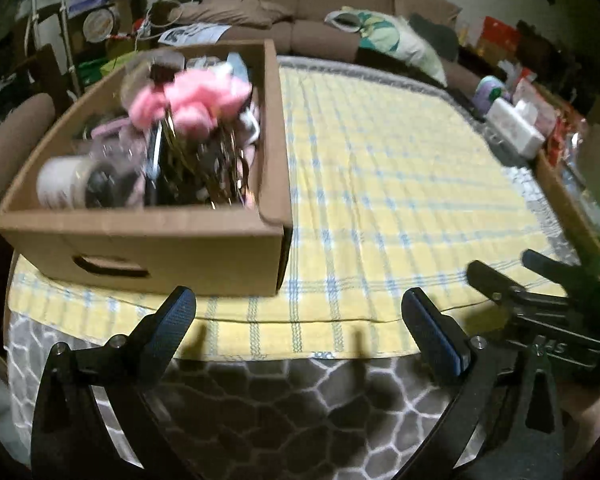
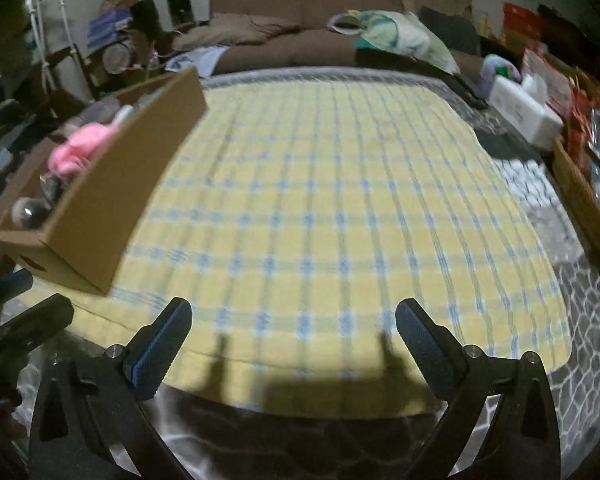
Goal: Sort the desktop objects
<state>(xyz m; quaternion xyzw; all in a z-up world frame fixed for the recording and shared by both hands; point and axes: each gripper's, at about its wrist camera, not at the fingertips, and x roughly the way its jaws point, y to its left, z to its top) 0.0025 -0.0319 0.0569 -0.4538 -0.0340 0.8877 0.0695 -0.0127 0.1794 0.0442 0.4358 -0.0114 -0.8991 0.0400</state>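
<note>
Brown sofa cushions (image 2: 300, 0) back a cluttered room, and before them stands a counter (image 1: 260, 408) under a grey honeycomb-patterned cover and a yellow cloth with blue checks (image 2: 320, 208). On the cloth's left side sits an open brown cardboard box with a cut-out handle (image 1: 172, 240), filled with a pink fluffy bundle (image 1: 192, 100), a white round jar (image 1: 60, 184) and dark tangled items too blurred to name. At the right edge lies a white rectangular box (image 2: 528, 110); no writing is readable. Left hand-held gripper (image 1: 299, 312) hovers over the near edge, jaws spread wide, holding nothing. Right hand-held gripper (image 2: 294, 322) is likewise agape and empty.
</note>
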